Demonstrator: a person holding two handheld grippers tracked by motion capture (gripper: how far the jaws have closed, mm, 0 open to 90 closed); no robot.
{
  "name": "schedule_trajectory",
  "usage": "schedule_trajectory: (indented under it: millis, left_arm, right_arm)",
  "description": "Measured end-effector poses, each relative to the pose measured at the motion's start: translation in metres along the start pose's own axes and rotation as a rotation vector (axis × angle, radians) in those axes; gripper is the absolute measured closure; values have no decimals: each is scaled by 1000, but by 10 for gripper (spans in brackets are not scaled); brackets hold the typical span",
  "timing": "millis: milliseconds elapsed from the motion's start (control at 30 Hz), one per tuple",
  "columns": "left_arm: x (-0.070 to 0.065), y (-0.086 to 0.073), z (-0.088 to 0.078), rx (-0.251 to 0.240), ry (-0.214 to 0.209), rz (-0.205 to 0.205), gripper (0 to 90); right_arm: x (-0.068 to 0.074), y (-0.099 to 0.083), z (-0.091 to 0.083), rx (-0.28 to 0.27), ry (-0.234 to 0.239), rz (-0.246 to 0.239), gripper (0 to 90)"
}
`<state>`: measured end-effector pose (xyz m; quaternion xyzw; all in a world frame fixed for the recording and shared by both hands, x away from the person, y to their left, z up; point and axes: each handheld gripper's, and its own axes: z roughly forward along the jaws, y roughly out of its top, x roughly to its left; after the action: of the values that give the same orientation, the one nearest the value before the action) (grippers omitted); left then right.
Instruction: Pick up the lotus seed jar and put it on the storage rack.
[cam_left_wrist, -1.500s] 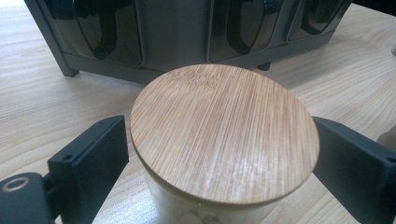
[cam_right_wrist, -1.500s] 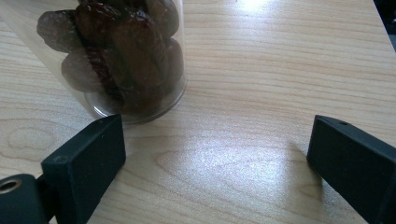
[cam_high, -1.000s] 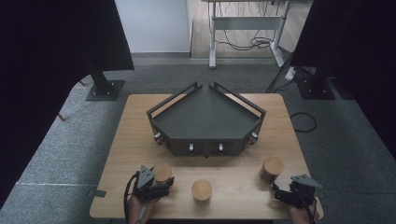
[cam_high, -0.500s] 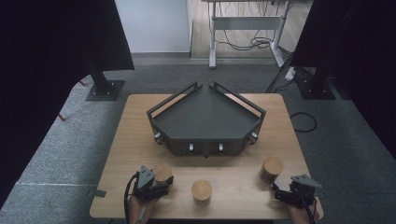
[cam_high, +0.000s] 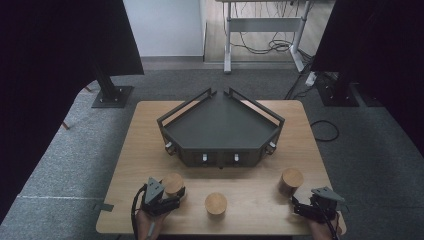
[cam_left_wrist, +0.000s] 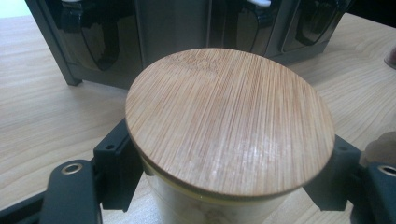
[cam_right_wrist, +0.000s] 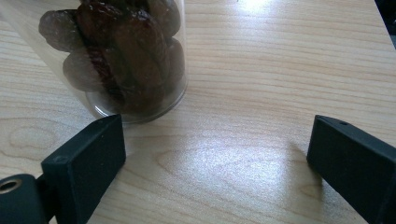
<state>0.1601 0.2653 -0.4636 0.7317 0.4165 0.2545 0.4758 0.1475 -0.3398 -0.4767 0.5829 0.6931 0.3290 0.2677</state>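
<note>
A glass jar with a round bamboo lid (cam_left_wrist: 229, 121) stands between my left gripper's (cam_left_wrist: 229, 179) black jaws, whose pads press on its sides just under the lid. From above, this left jar (cam_high: 172, 183) sits at the table's near left with the left gripper (cam_high: 173, 196) shut on it. My right gripper (cam_right_wrist: 217, 158) rests low over the wood with its jaws wide apart and nothing between them. A clear jar of dark dried fruit (cam_right_wrist: 121, 56) stands just beyond its left finger (cam_right_wrist: 86, 158). In the high view that right jar (cam_high: 291, 181) is up-left of the right gripper (cam_high: 301, 210).
A third lidded jar (cam_high: 216, 203) stands between the two hands near the front edge. A dark five-sided tray (cam_high: 220, 127) with low rails and front knobs takes up the table's middle and far half; its front wall (cam_left_wrist: 173, 28) rises just behind the held jar.
</note>
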Motion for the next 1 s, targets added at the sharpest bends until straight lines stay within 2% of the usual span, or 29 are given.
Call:
schedule_trajectory:
  millis: [1000]
  left_arm:
    - [-4, 8, -10, -48, 4, 19, 250]
  right_arm:
    - [0, 0, 0, 0, 0, 0, 36]
